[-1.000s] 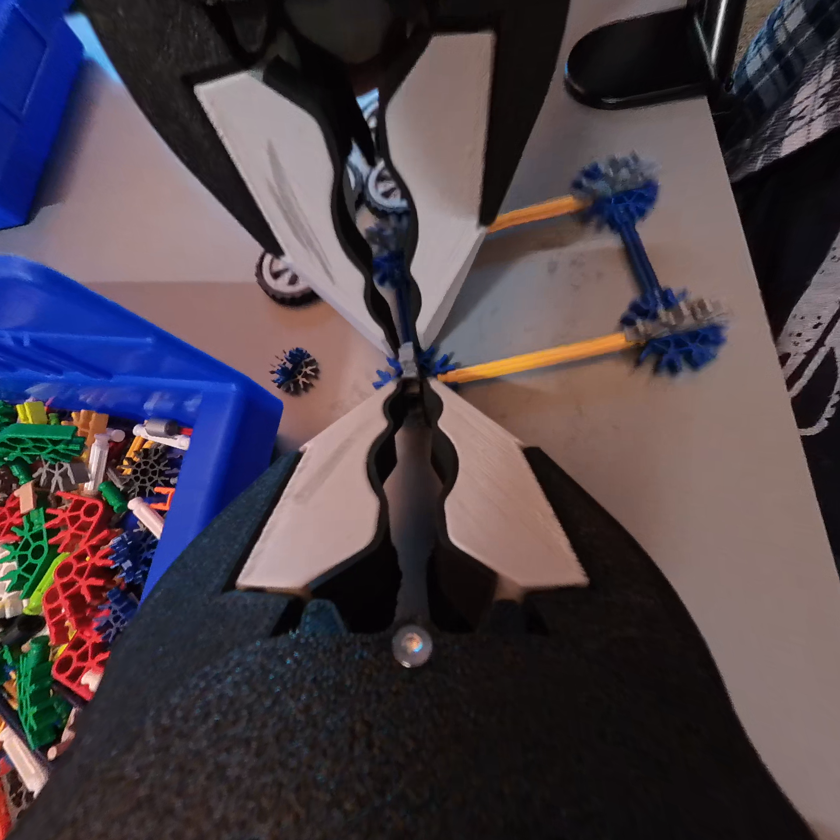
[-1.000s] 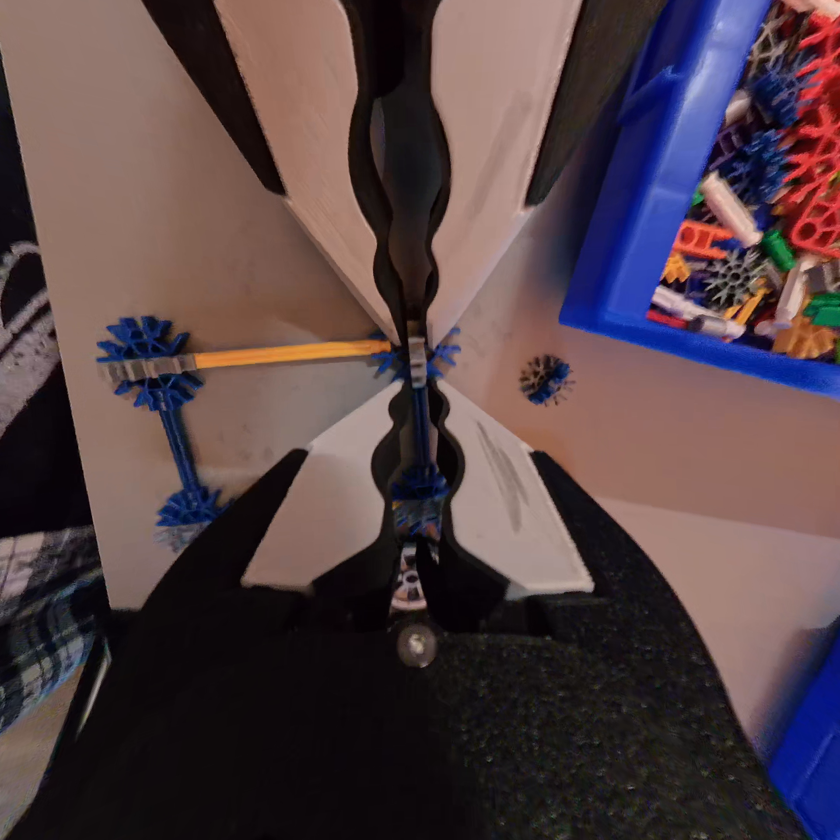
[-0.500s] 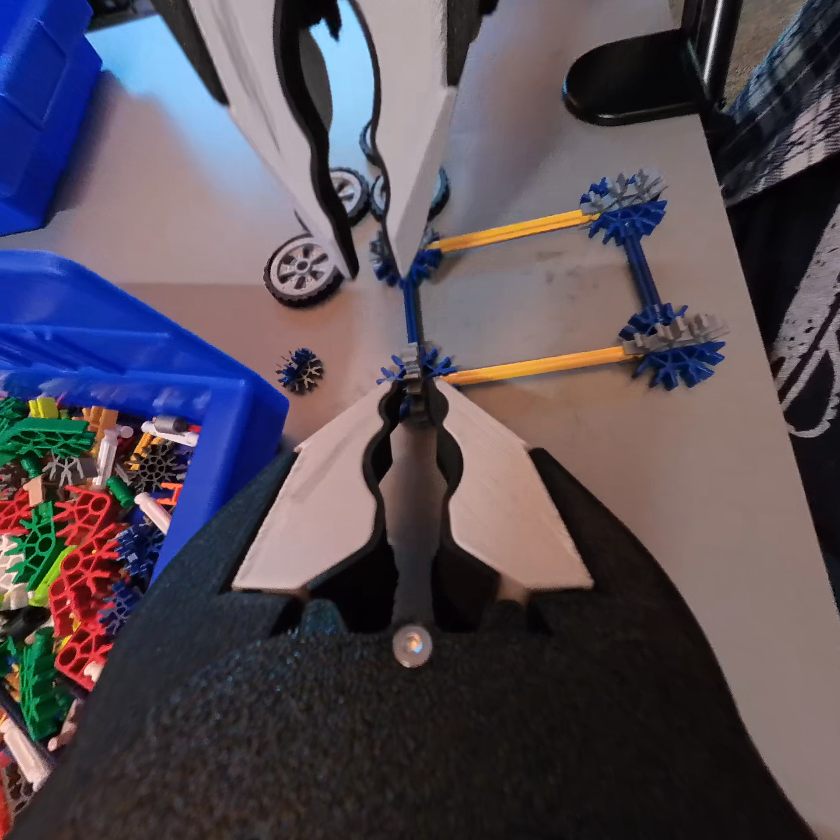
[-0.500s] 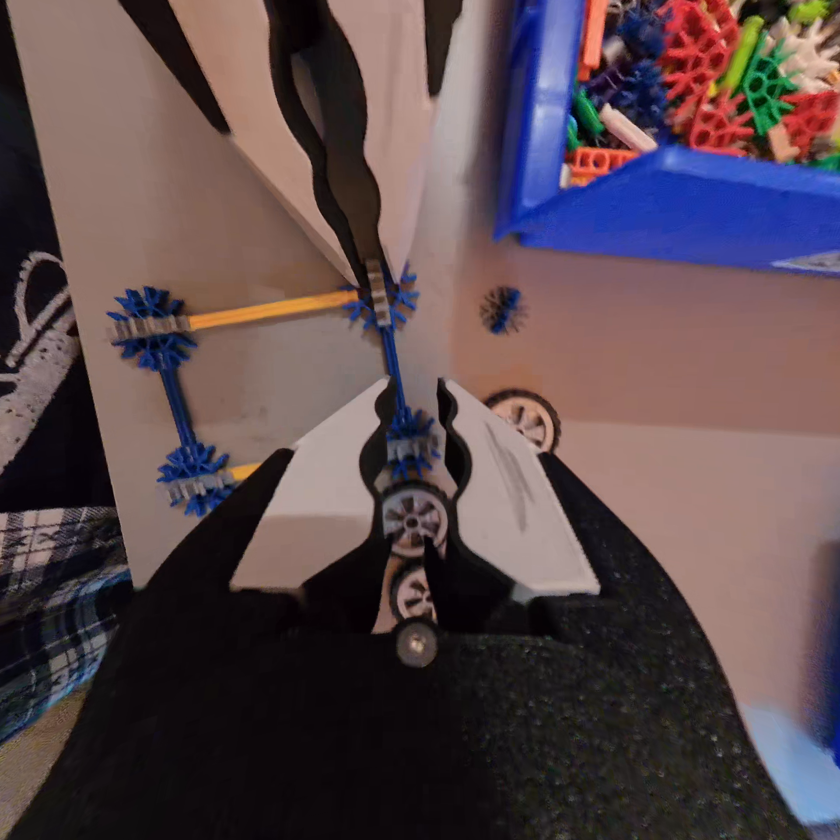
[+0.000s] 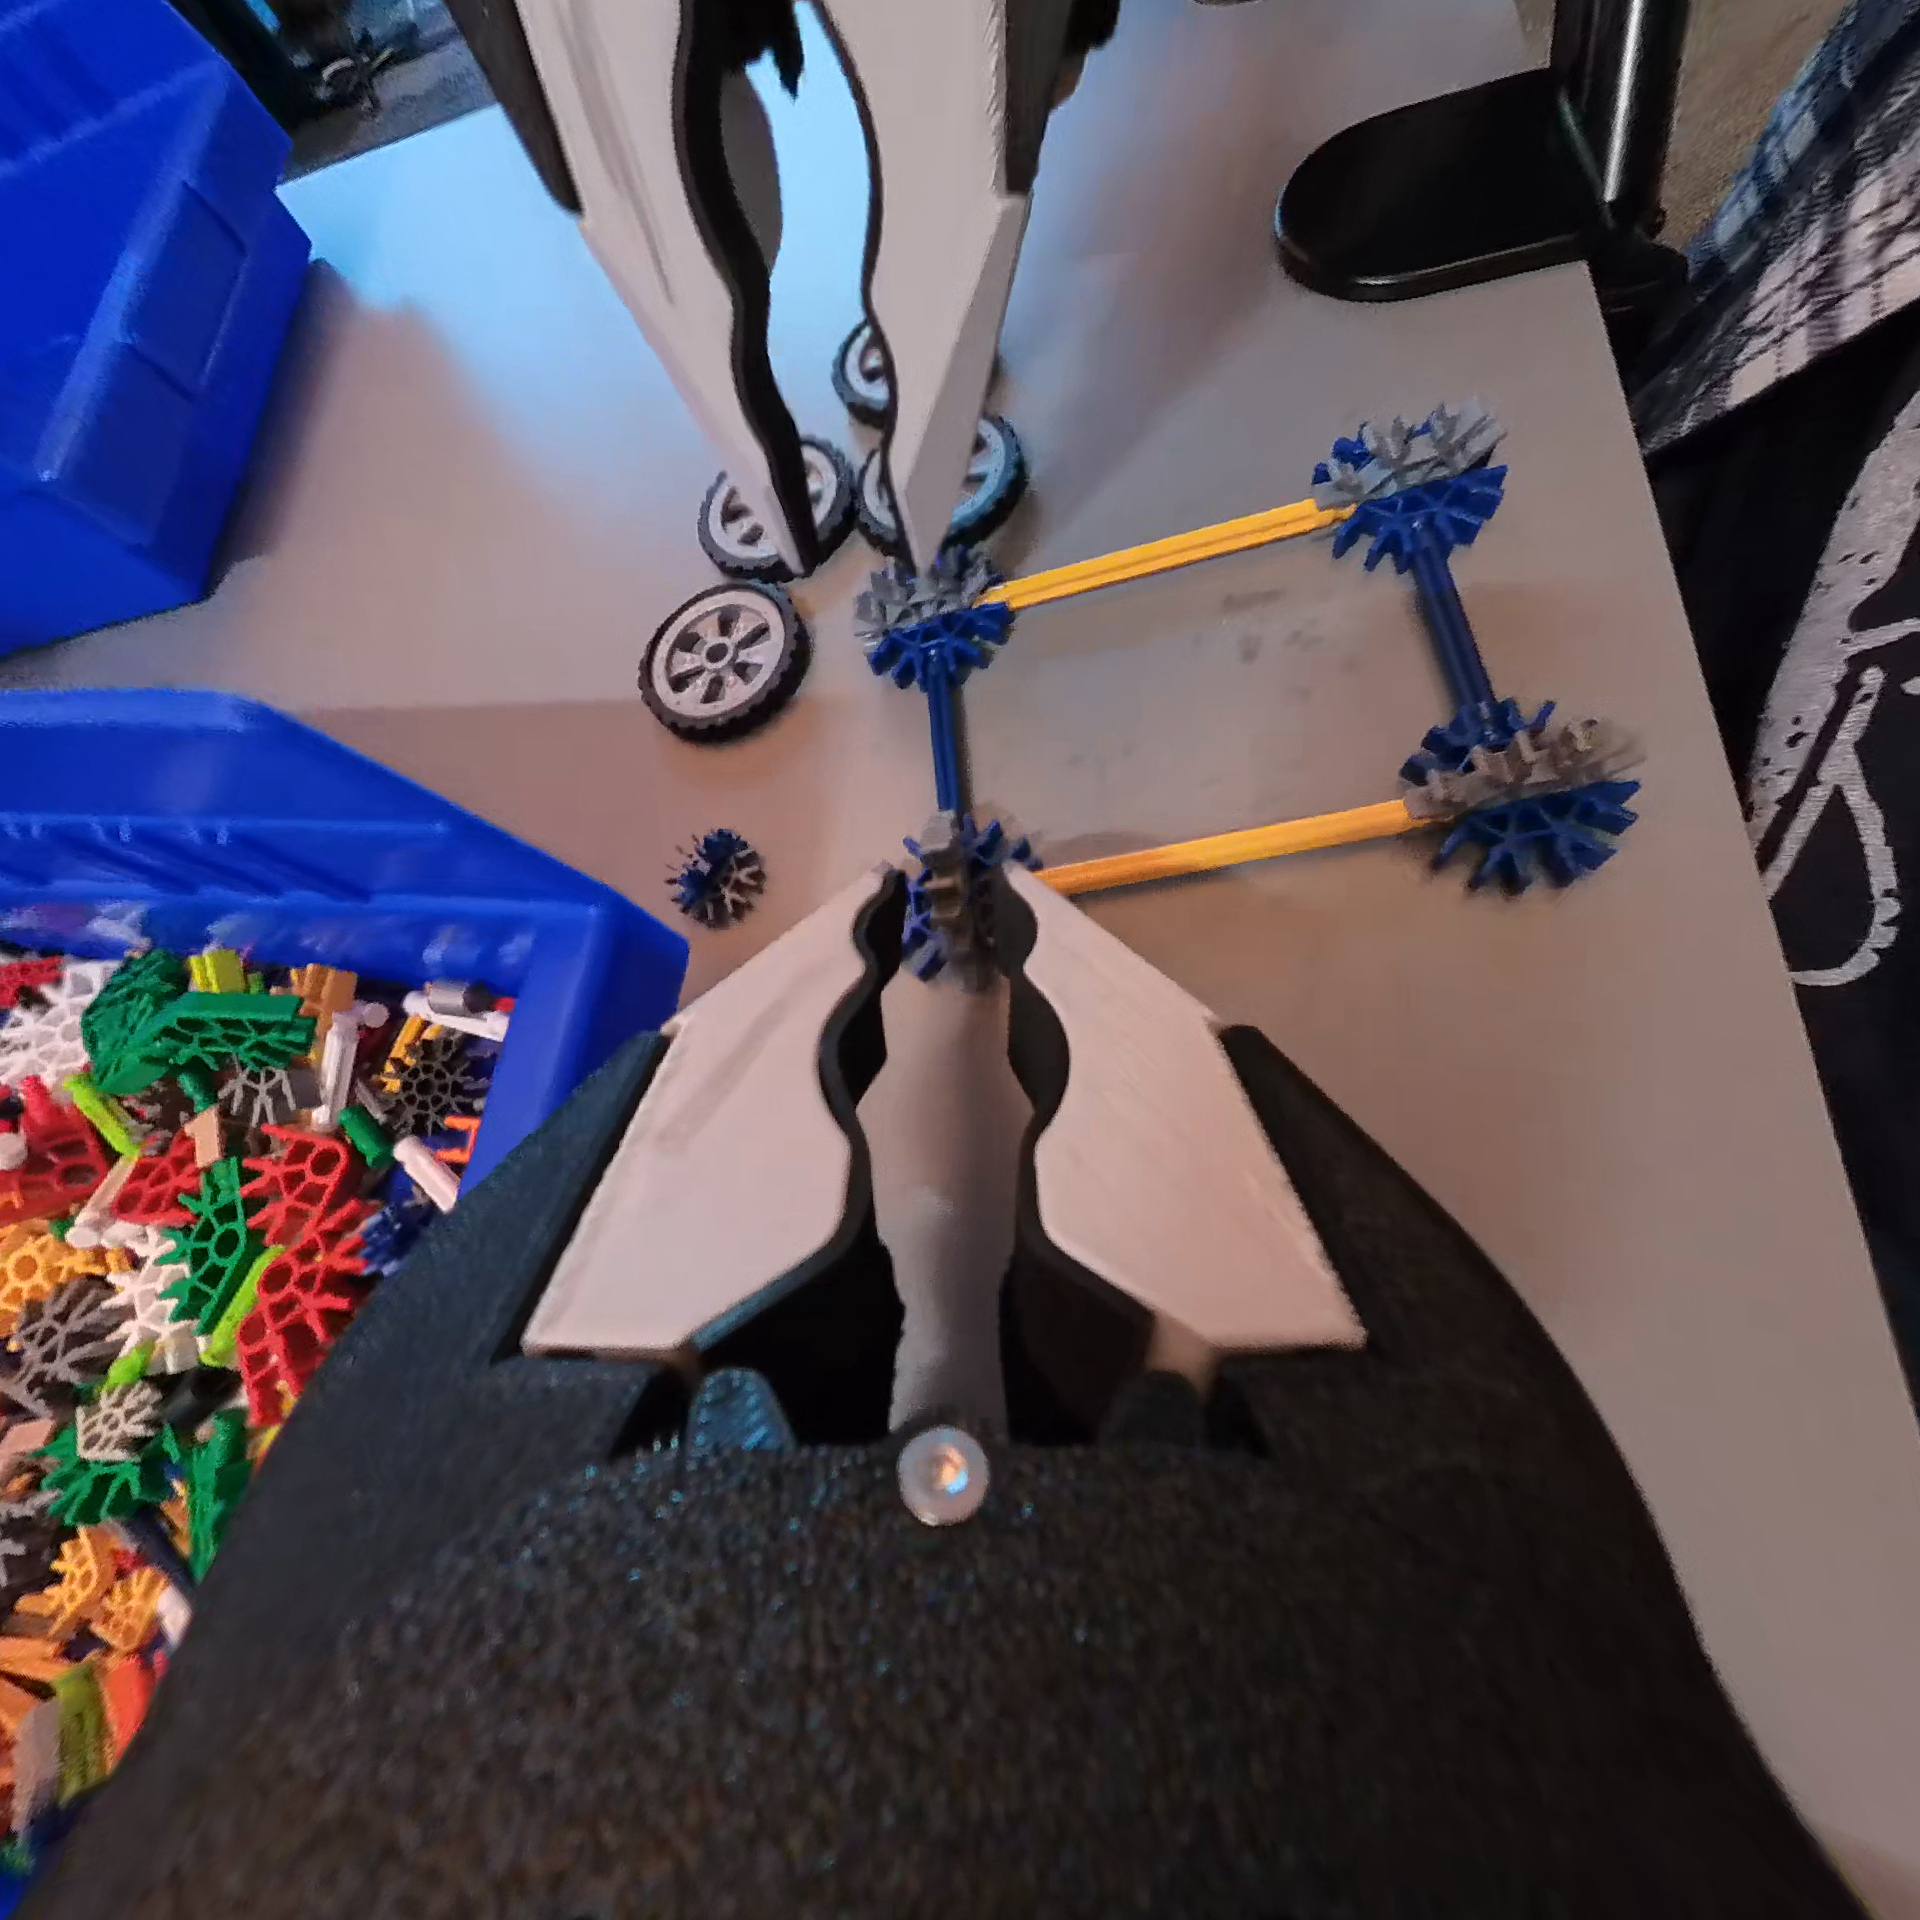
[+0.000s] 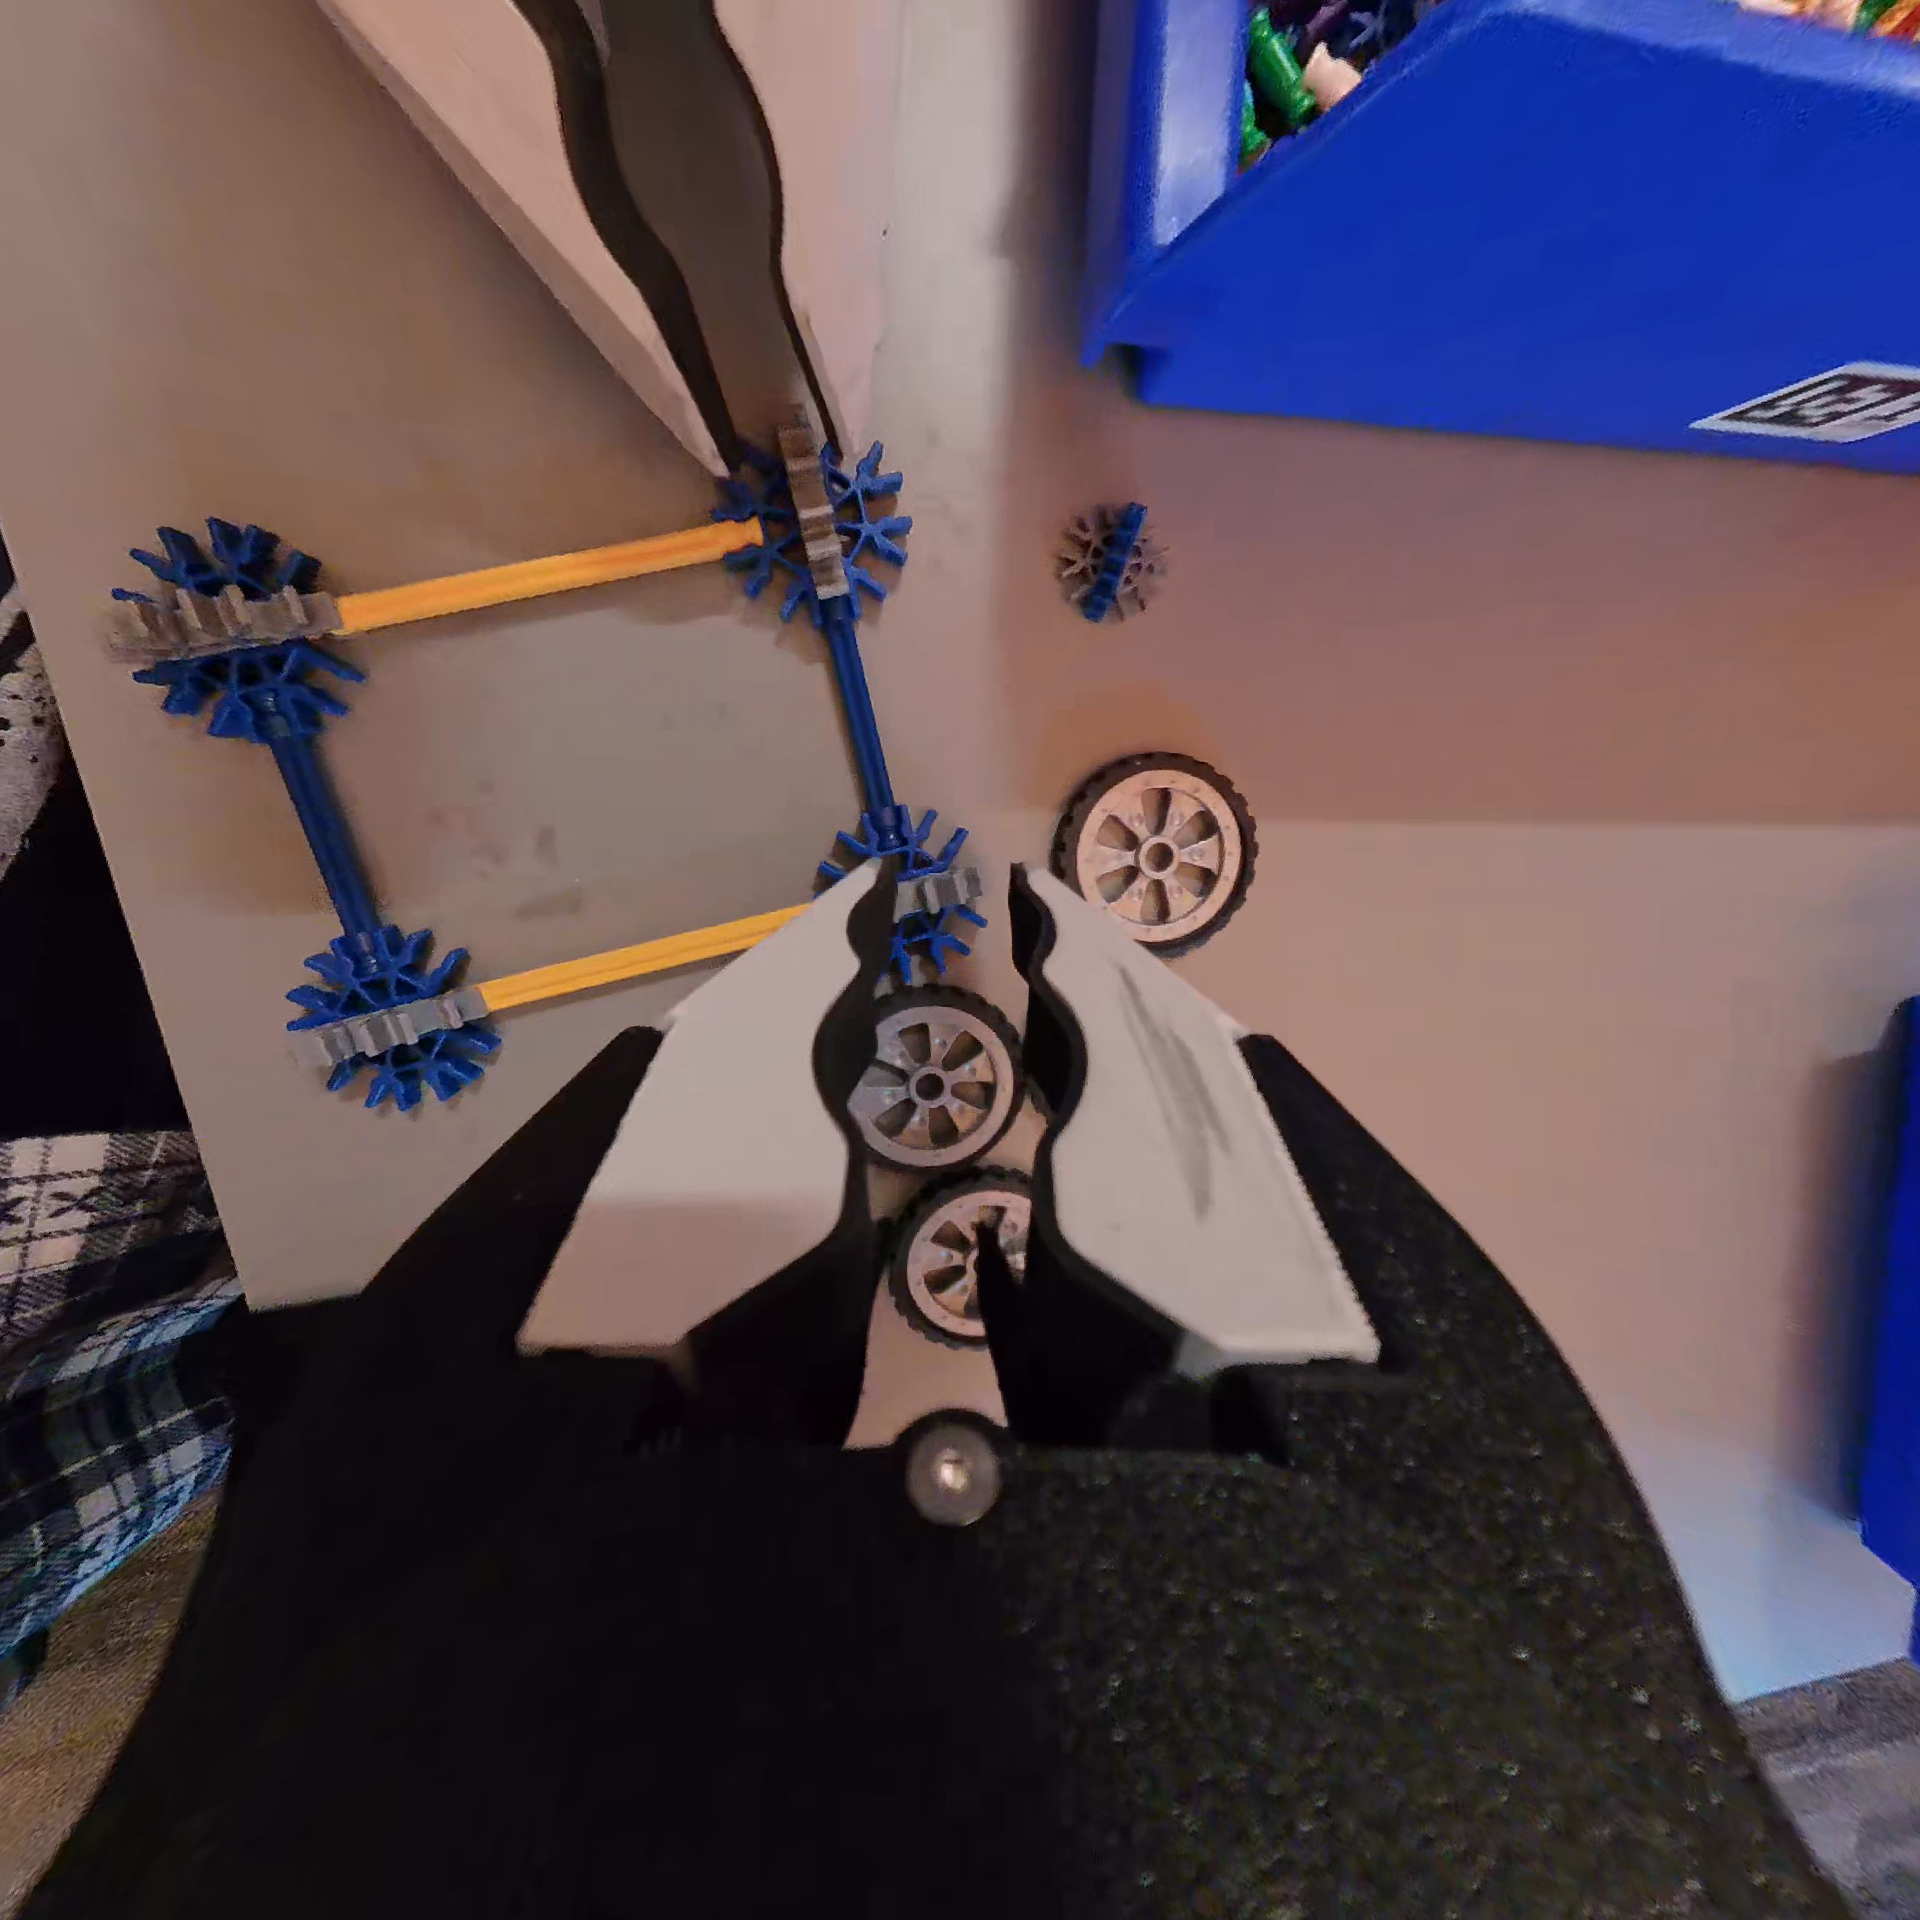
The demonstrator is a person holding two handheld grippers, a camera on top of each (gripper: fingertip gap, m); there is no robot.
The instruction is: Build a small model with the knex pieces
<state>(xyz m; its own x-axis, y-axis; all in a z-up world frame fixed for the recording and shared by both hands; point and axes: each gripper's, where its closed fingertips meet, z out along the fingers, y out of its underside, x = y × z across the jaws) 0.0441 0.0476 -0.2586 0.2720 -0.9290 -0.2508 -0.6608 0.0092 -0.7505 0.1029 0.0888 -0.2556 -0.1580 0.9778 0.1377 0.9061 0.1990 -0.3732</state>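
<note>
1. The left claw (image 5: 951, 904) is clenched on the nearest corner connector (image 5: 958, 894), a blue snowflake-shaped plastic piece with a grey toothed piece slotted across it, of a rectangular frame of yellow and blue plastic rods (image 5: 1205, 717) lying flat on the pale grey surface (image 5: 1299, 1091).
2. Left of that claw, a blue plastic bin (image 5: 343, 873) stands on the surface, filled with mixed red, green, orange and white building pieces (image 5: 187, 1195).
3. Just beyond the bin's corner, a small loose blue-and-grey snowflake connector (image 5: 717, 876) lies alone on the surface, apart from the frame.
4. The frame has a blue-and-grey connector at each of its four corners; the two yellow rods run towards the surface's edge, where a person's dark printed shirt (image 5: 1829, 727) shows.
5. The right claw (image 6: 951, 883) is released, its fingers parted, with its tips at the frame's far corner connector (image 6: 914, 894); whether a finger touches it cannot be told.
6. A grey-spoked toy wheel with a black tyre (image 6: 1155, 852) lies flat just beside that corner, clear of the claw.
7. Two more such wheels (image 6: 930, 1081) lie between and under the right claw's fingers.
8. Farthest off, a second blue bin (image 5: 114, 343) and a black stand base (image 5: 1455, 187) sit on the surface.
</note>
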